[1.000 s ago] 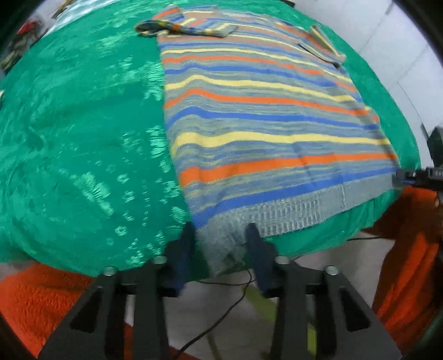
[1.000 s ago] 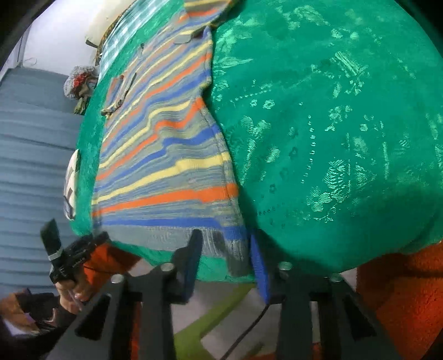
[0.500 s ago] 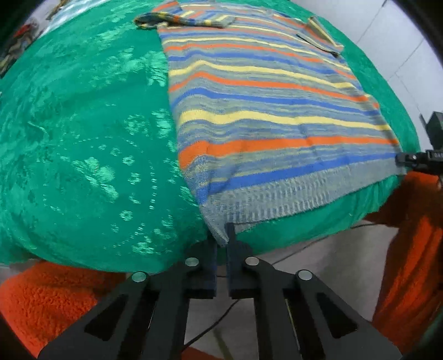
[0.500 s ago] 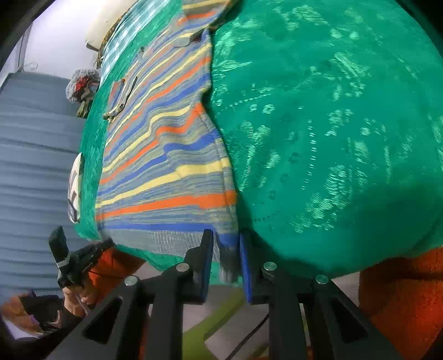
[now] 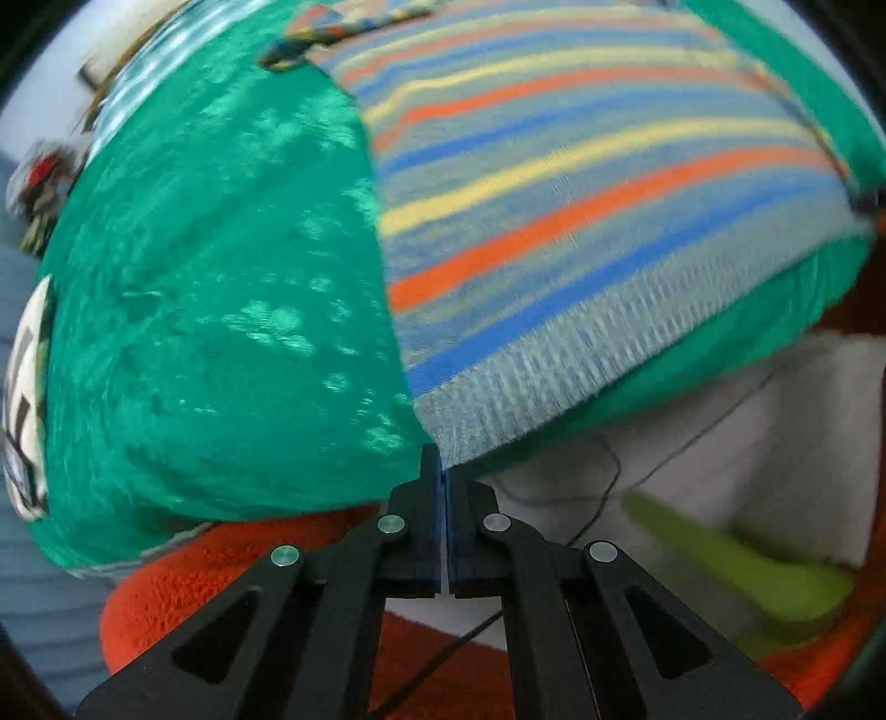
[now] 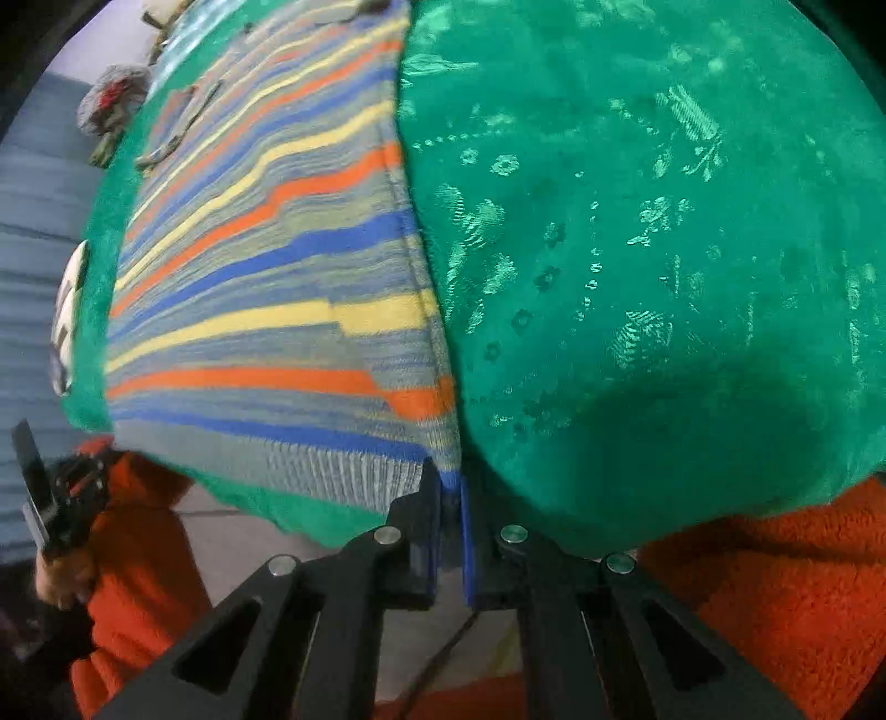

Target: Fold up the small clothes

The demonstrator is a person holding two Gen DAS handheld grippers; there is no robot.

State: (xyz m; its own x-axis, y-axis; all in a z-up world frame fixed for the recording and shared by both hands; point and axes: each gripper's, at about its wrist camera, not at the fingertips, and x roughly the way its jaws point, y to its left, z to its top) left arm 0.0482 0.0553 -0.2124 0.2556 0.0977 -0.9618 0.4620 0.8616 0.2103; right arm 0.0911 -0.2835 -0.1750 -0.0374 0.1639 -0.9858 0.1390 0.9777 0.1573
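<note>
1. Striped sweater (image 5: 581,221) spread flat on green patterned cloth (image 5: 210,288), extending up and away from both grippers; ribbed grey hem along the near edge of the cloth.
2. Left gripper (image 5: 443,476): closed, clamped on the near-left hem corner of the sweater. Corner fabric entering between the tips; remainder of the garment fanning up and to the right of the gripper.
3. Right gripper (image 6: 451,487): closed on the opposite hem corner. Grey rib and a blue stripe end pinched between the black finger and the blue-padded finger; sweater body running up and to the left of the gripper, bare green cloth to the right.
4. Collar end and folded sleeve (image 5: 332,27) at the far end, well apart from both grippers.
5. Orange fleece garment (image 6: 775,581) of the person below and beside the cloth edge, near both grippers. Left gripper's handle and the holding hand (image 6: 61,576) visible at lower left in the right wrist view.
6. Dark cable (image 5: 609,487) on the pale floor beyond the left gripper's tips; green object (image 5: 736,565) to the right of it, blurred, not identifiable.
7. Change from one second ago: both sets of jaws then standing apart, straddling the hem corners without pressing. Left set already closed half a second ago. Right set closing until just now, hem corner between the fingers throughout.
8. Change in view: left wrist picture now rolled, stripes slanting up to the right instead of near level; motion blur present. Sweater position on the cloth unchanged.
</note>
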